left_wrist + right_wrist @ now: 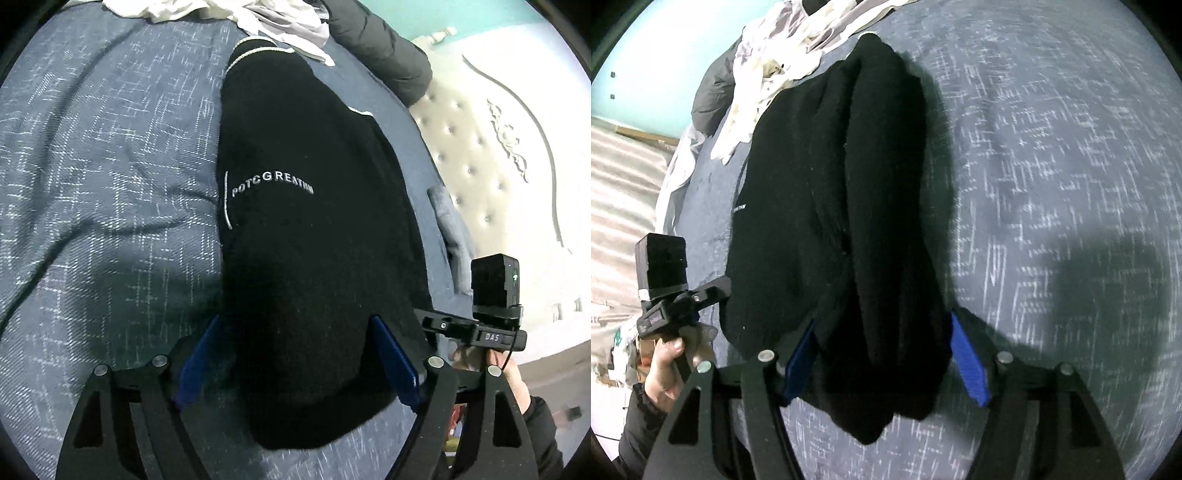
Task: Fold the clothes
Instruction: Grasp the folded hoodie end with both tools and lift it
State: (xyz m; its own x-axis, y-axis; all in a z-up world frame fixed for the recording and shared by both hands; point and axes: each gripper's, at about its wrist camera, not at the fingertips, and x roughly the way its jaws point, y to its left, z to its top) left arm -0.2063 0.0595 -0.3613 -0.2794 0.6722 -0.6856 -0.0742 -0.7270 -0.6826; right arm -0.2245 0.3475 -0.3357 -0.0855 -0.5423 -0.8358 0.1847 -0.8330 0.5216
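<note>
While the left gripper (pixel 295 363) is pointing down at the bed, its blue pads (pixel 397 365) are standing wide apart with the near end of a black sweater (pixel 306 229) lying between them; neither pad is pressing on the fabric. The sweater, folded into a long strip, is stretching away across the blue-grey crosshatched bedspread (pixel 103 177) toward the far edge of the bed. White embroidered lettering on it is reading roughly "POTCGREATING" (pixel 272 183), beside a thin white curved line. A heap of pale clothes (pixel 258 18) and a dark puffer jacket (pixel 384 48) are lying past the sweater's far end. At the right edge of the bed a cream tufted headboard (pixel 491 147) is showing. The right gripper (pixel 495 325), seen there from the side with a black camera block on top, is carrying a small label reading "DAS" (pixel 491 336).

Seen from the right wrist, the right gripper (pixel 886 360) is likewise standing with its blue pads (pixel 969 363) apart, and the bunched end of the black sweater (pixel 849 221) is sitting between them, loose. A few white letters on the sweater's left side are too small to read. The pale clothes (pixel 768 62) are lying at the far left corner of the bedspread (pixel 1052 166). At the left a hand (pixel 670 369) is gripping the left gripper (pixel 670 295) by its handle.
</note>
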